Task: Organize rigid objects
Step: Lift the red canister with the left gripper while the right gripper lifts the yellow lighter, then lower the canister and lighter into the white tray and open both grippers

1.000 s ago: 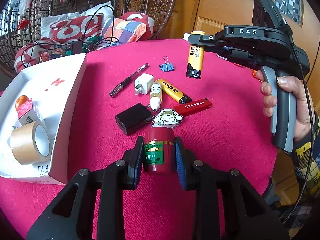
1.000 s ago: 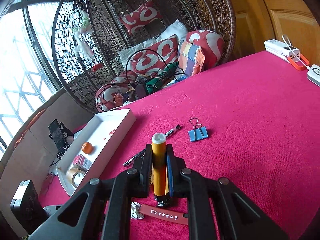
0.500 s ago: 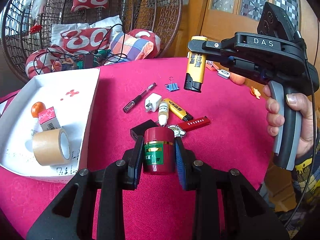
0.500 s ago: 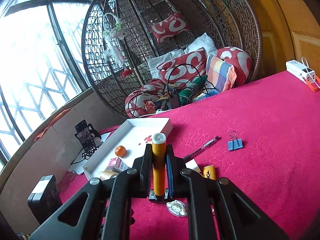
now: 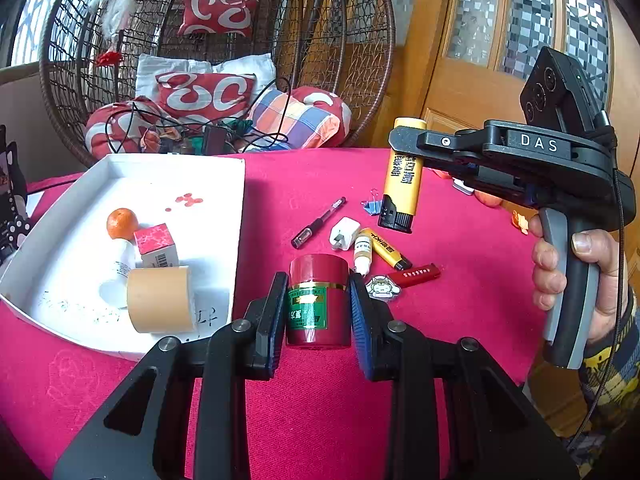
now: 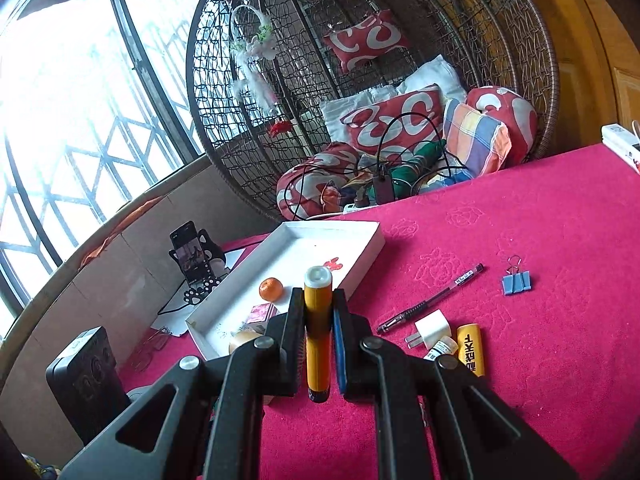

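- Here, a red jar (image 5: 318,304) with a green label is clamped upright between the pads of the left gripper (image 5: 318,312), above the red tablecloth (image 5: 320,408).
- A yellow lighter (image 5: 402,176) is gripped near its top by the right gripper (image 6: 319,332), jaws narrow on it; it is seen hanging upright above the table, black end down.
- The right gripper's handle is wrapped by a person's hand (image 5: 576,276).
- A white tray (image 5: 236,200) is seen just left of the jar; an orange (image 5: 122,223), a pink box (image 5: 156,245) and a roll of brown tape (image 5: 160,299) are contained in it.
- On the cloth beyond the jar, these are scattered: a black pen (image 5: 318,223), a white plug (image 5: 345,233), a small dropper bottle (image 5: 363,250), a second yellow lighter (image 5: 386,248), a red lighter (image 5: 416,273), a cartoon sticker (image 5: 382,287), a blue binder clip (image 6: 516,281).
- The dropper bottle and the second yellow lighter are laid touching, side by side.
- A wicker hanging chair (image 6: 400,60) filled with cushions is seen behind the table.
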